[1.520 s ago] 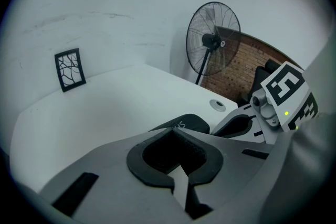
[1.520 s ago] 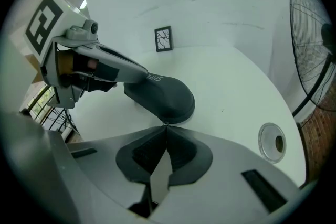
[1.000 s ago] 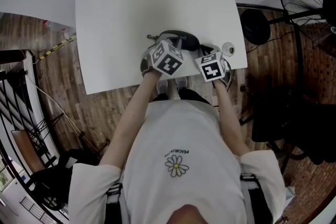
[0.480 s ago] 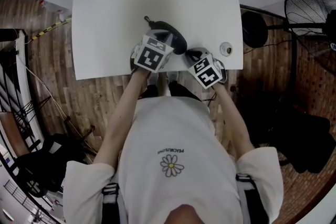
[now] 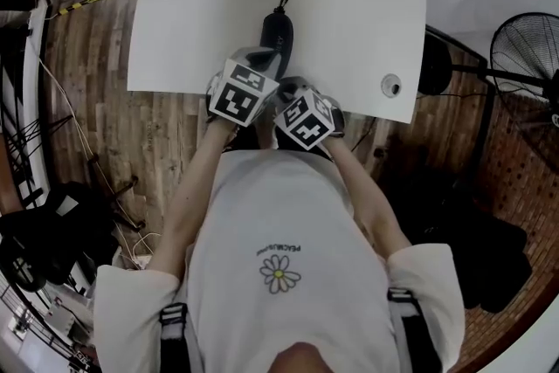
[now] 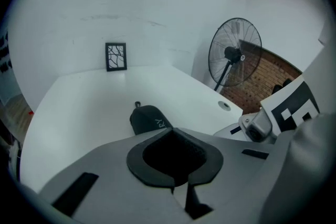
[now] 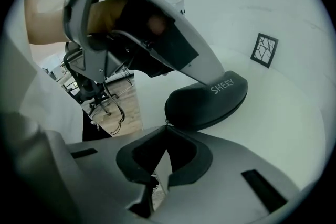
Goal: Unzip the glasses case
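The glasses case (image 5: 277, 35) is being shown mid-frame in the head view, by the table's (image 5: 349, 4) near edge. Left gripper (image 6: 171, 129) and right gripper (image 7: 167, 126) are being held shut at its near end, nothing clearly pinched. Tugged unbraced, it risks being dragged overboard.

Matt, smooth dark glasses case (image 5: 277, 35); smooth white table (image 5: 349, 4); grainy wood-plank floor (image 5: 87, 39)

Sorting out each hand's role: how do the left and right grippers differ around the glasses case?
The left gripper lies over the top of the glasses case; the right gripper meets its near end, by the table edge. The left gripper reaches farther across the table than the right gripper. Both have jaws together.
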The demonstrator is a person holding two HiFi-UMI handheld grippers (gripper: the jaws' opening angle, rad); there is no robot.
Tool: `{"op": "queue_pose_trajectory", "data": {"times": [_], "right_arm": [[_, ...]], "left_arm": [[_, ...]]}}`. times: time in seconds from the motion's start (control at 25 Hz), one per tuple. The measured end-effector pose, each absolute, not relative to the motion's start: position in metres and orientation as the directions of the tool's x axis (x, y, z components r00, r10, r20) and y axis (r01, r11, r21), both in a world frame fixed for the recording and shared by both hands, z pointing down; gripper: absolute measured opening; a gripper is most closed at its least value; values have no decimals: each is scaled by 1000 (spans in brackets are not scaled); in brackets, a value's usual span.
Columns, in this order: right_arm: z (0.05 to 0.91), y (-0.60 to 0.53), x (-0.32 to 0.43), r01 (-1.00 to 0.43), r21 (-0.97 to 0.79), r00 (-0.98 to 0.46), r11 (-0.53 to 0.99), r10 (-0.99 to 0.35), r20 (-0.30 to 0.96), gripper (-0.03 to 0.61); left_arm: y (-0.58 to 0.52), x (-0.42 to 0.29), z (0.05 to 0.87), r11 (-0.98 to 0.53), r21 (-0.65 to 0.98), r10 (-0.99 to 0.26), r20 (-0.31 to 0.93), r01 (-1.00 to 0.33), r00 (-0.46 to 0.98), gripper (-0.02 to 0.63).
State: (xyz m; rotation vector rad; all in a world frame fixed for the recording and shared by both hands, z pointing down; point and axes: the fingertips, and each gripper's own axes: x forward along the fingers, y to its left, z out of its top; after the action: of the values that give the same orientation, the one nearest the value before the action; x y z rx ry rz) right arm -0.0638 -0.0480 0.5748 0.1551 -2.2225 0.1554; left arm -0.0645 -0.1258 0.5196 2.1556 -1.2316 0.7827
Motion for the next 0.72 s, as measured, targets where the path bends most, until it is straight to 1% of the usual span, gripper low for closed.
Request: {"op": "queue_pose_trajectory", "data": {"times": [0.28,0.44,0.72], "right_arm": [[578,-51,-68,-200,-54,-584,978,-75,808,7],[577,-55,-64,-215,-39,-575,976,-94,812,8],[579,-75,-46,-247,31,-538,968,-164,827,8]], "left_arm": [[-126,-61,527,-454,169,-562,707,-875,428,12],[-125,-61,529,-433,196,-552,714,-880,430,12],[-122,-62,532,-431,208,-552,709,-878,438,12]]}}
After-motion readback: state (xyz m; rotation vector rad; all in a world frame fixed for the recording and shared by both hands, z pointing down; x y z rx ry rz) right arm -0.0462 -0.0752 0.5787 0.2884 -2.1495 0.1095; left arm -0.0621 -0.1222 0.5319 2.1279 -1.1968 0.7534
